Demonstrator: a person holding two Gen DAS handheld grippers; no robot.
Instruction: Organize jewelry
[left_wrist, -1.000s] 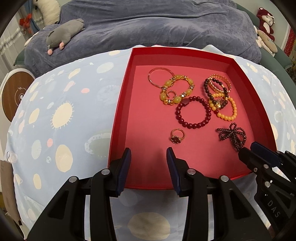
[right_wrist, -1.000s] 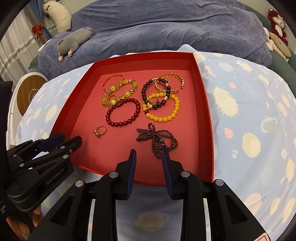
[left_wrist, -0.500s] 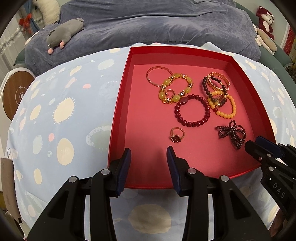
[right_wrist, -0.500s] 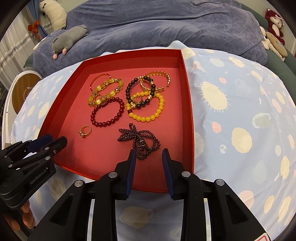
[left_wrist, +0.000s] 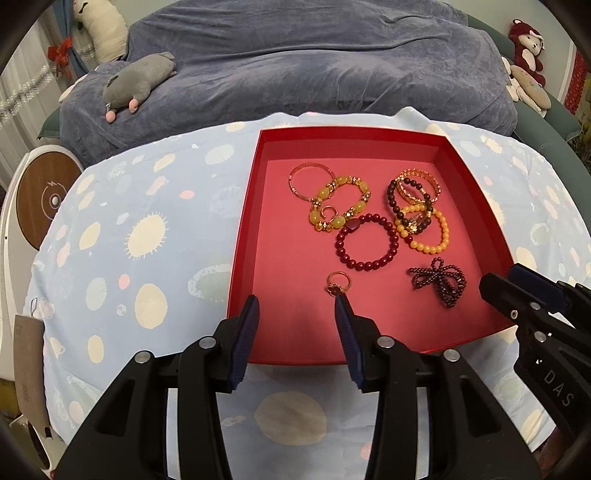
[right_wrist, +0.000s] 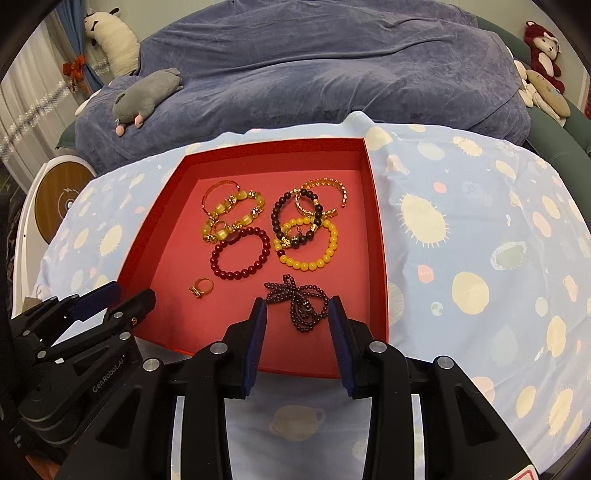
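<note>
Tongs first: the left tongs (left_wrist: 297, 306) hang over the near edge of the red tray (left_wrist: 243, 236), jaws opening, nothing between them; a gold ring (left_wrist: 338, 284) lies just beyond. The right tongs (right_wrist: 297, 312) are likewise opening and empty above the dark beaded string (right_wrist: 299, 301). Red (right_wrist: 240, 254), yellow (right_wrist: 308, 243) and gold bracelets lie clustered mid-tray, on the table's spotted blue cloth (left_wrist: 147, 240).
</note>
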